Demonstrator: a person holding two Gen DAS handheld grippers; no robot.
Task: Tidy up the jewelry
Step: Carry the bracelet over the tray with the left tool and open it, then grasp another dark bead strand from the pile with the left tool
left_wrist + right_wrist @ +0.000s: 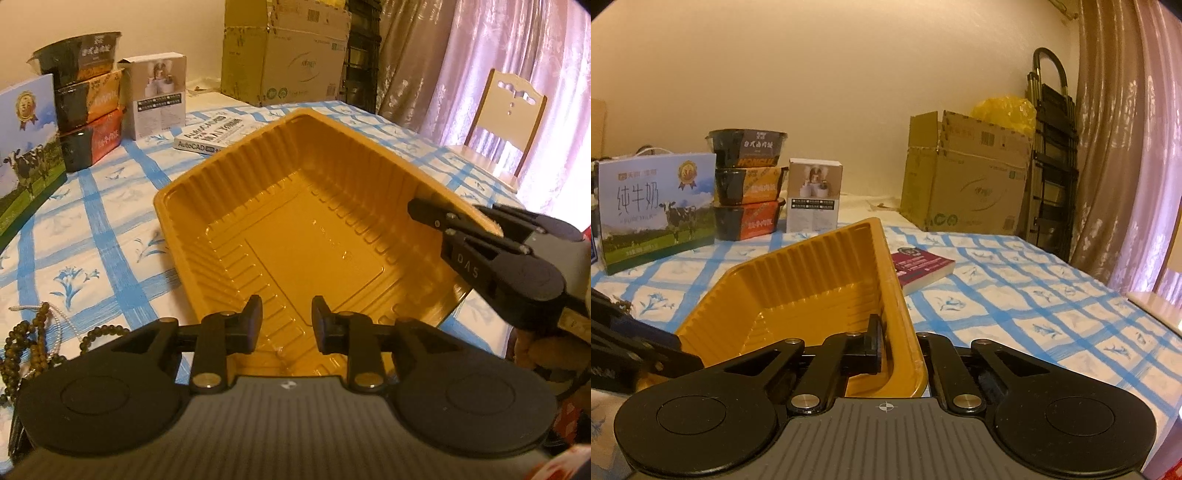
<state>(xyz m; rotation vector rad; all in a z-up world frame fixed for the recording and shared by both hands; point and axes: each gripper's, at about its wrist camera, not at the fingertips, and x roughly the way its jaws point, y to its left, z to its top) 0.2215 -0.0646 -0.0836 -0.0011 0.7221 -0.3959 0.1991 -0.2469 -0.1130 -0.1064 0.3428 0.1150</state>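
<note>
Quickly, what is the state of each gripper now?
Left gripper: open, holding nothing, above the yellow tray.
Right gripper: shut on the tray's wall.

The tray (229,177) is mustard-yellow, its walls ribbed. The desk (110,206) wears a white cloth checked in blue, with small blue flowers in the squares. The bead strings (26,343) look dark olive-brown, though that corner is dim. Both grippers (286,325) (897,347) are black. The curtain (1126,147) is pinkish, with a pale leafy pattern.
</note>
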